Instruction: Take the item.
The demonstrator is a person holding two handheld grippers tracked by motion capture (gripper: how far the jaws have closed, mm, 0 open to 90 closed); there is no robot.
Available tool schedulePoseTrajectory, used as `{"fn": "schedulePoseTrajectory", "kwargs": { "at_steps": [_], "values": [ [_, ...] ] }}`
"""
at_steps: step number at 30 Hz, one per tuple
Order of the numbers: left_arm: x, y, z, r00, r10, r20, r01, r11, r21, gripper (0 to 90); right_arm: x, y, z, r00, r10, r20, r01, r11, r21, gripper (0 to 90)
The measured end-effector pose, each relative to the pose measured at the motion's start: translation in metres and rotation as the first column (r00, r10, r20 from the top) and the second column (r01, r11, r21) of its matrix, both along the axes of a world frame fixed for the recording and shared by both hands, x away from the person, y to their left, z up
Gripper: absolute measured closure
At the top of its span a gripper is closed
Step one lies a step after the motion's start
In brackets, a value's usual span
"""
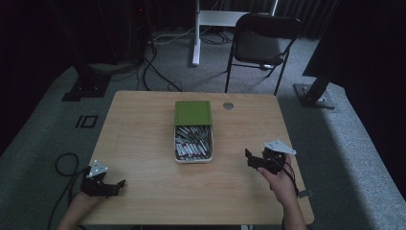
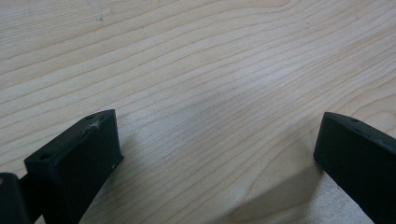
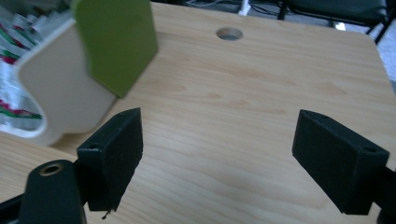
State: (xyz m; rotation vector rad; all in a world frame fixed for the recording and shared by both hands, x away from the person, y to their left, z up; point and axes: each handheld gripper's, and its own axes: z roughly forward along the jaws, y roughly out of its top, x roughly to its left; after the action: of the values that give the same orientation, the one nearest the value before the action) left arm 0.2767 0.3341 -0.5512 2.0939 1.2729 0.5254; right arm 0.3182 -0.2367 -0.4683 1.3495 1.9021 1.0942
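High view showed the counter [image 1: 143, 143] with the box [image 1: 193, 139] at its centre, green lid [image 1: 192, 113] slid back over the far end. Your right gripper [image 1: 251, 158] stood near its right side, your left gripper [image 1: 115, 188] well apart; both jaws were wide open, empty. Judged: approach stage; next, close in on the box.

In the right gripper view the white box [image 3: 51, 88] is cut off by the left edge, and its green lid [image 3: 116, 39] by the top. From the high view, the packed items [image 1: 193, 142] inside are too small to identify. Both forearms leave the near edge.
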Motion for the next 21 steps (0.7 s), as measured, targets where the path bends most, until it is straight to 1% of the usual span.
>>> {"fn": "schedulePoseTrajectory", "kwargs": {
  "at_steps": [5,9,11,13,21],
  "values": [
    [0.0,0.0,0.0,1.0,0.0,0.0,0.0,1.0,0.0,1.4,0.004,0.015,0.008,0.9992,0.037,0.016,-0.038,0.999,0.012,16.5],
    [0.0,0.0,0.0,1.0,0.0,0.0,0.0,1.0,0.0,1.4,0.006,0.029,0.013,0.9968,0.075,0.027,-0.075,0.997,0.014,16.5],
    [0.0,0.0,0.0,1.0,0.0,0.0,0.0,1.0,0.0,1.4,0.007,0.035,0.015,0.9953,0.091,0.034,-0.091,0.996,0.009,18.9],
    [0.0,0.0,0.0,1.0,0.0,0.0,0.0,1.0,0.0,1.4,0.009,0.041,0.016,0.9941,0.102,0.038,-0.102,0.995,0.013,18.9],
    [0.0,0.0,0.0,1.0,0.001,0.0,-0.001,1.0,0.0,1.4,0.012,0.067,0.021,0.9849,0.166,0.051,-0.166,0.986,0.013,19.2]
  ]
}}
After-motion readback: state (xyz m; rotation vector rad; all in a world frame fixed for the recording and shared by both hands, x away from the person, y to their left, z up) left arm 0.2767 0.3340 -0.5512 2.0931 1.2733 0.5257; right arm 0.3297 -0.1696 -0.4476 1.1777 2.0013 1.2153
